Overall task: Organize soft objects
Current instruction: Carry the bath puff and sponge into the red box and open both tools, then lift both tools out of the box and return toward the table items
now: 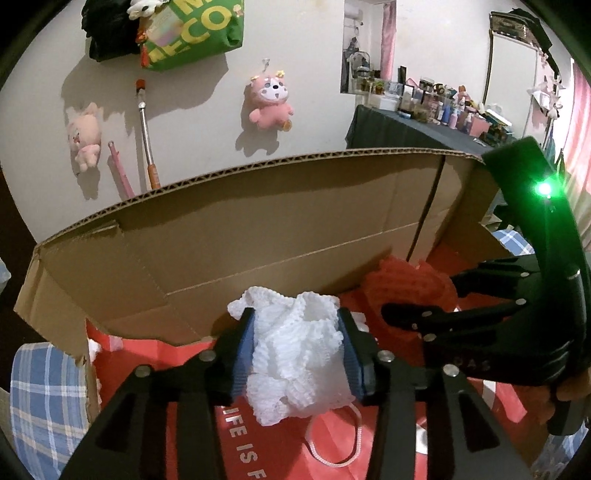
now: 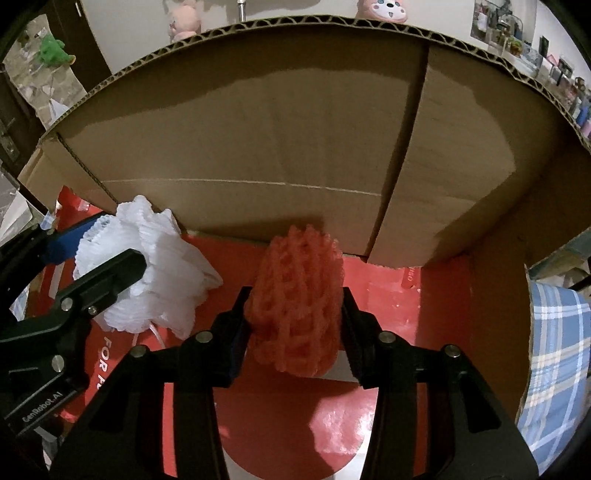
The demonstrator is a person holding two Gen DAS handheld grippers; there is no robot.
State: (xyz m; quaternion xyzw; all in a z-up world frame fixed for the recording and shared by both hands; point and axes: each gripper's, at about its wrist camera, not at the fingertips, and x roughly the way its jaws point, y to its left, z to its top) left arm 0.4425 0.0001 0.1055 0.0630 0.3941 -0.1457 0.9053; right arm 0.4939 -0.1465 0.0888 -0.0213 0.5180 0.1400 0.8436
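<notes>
Left hand-held gripper (image 1: 297,350) grasps white foam net (image 1: 295,354); right hand-held gripper (image 2: 293,314) grasps red net (image 2: 295,302) (fully visible only here).

Two foam net sleeves are counted: one white foam net (image 1: 299,354) and one red foam net (image 2: 295,306). One cardboard box (image 1: 229,236) is seen, and one red paper bag (image 1: 280,454) with one white cord handle (image 1: 343,439) showing. Two claws are counted, the left claw (image 1: 297,354) and the right claw (image 2: 293,317). On the wall, two pink plush toys (image 1: 271,101) are hung, and one green bag (image 1: 192,29) is counted
</notes>
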